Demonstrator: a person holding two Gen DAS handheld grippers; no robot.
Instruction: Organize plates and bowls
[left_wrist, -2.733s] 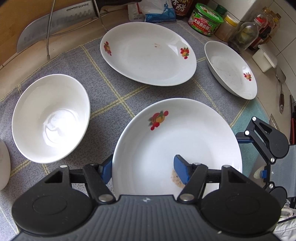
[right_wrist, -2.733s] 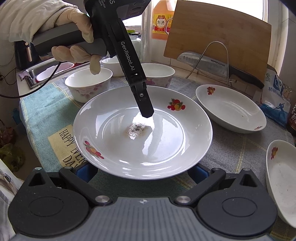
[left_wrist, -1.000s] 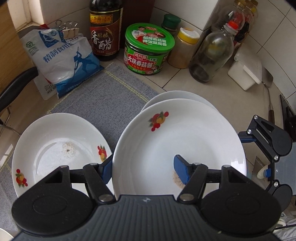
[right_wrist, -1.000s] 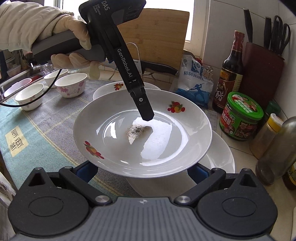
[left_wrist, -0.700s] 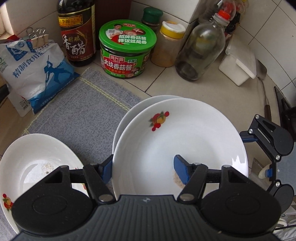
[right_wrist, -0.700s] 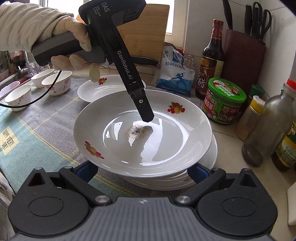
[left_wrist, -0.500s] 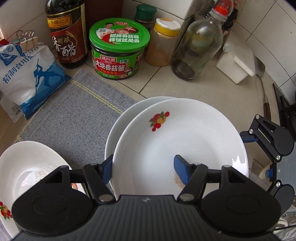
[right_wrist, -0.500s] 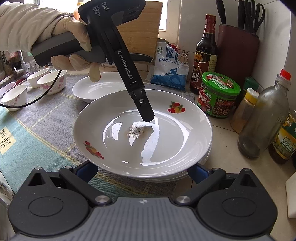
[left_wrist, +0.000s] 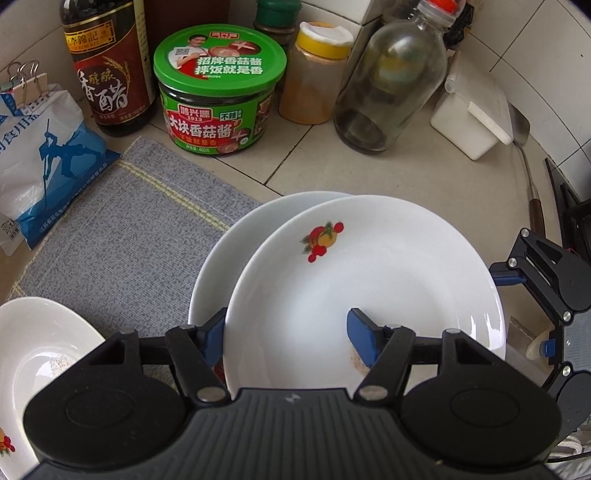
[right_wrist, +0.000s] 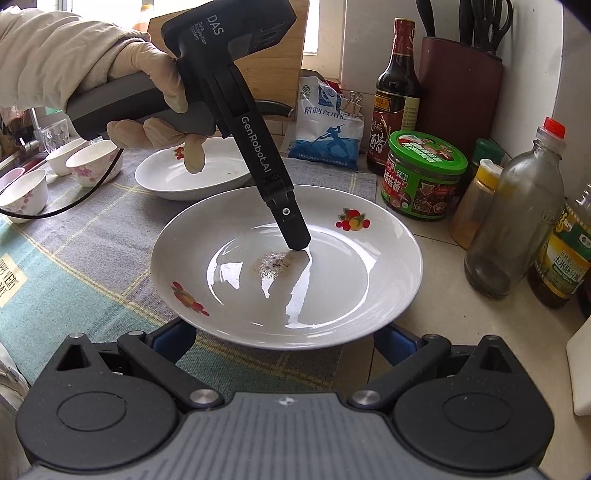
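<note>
A white plate (left_wrist: 388, 280) with a fruit print is pinched at its rim by my left gripper (left_wrist: 288, 334), one finger inside the plate and one under its rim. It sits slightly offset on a second white plate (left_wrist: 229, 258) near the mat's right edge. In the right wrist view the held plate (right_wrist: 332, 295) lies between the wide-spread fingers of my right gripper (right_wrist: 284, 338), whose pads stay apart from its rim. The left gripper (right_wrist: 295, 236) reaches down into the plate from above. A third fruit-print plate (right_wrist: 192, 181) lies behind on the mat.
A green-lidded sauce jar (left_wrist: 219, 96), vinegar bottle (left_wrist: 107, 66), spice jar (left_wrist: 314, 74), glass bottle (left_wrist: 391, 85) and white box (left_wrist: 472, 114) stand behind the plates. A salt bag (left_wrist: 40, 158) lies left. Small flowered bowls (right_wrist: 92, 162) stand far left on the mat.
Both grippers have carried the plate rightward across the mat and lowered it onto the second plate. The right gripper's fingers are further from the rim than before.
</note>
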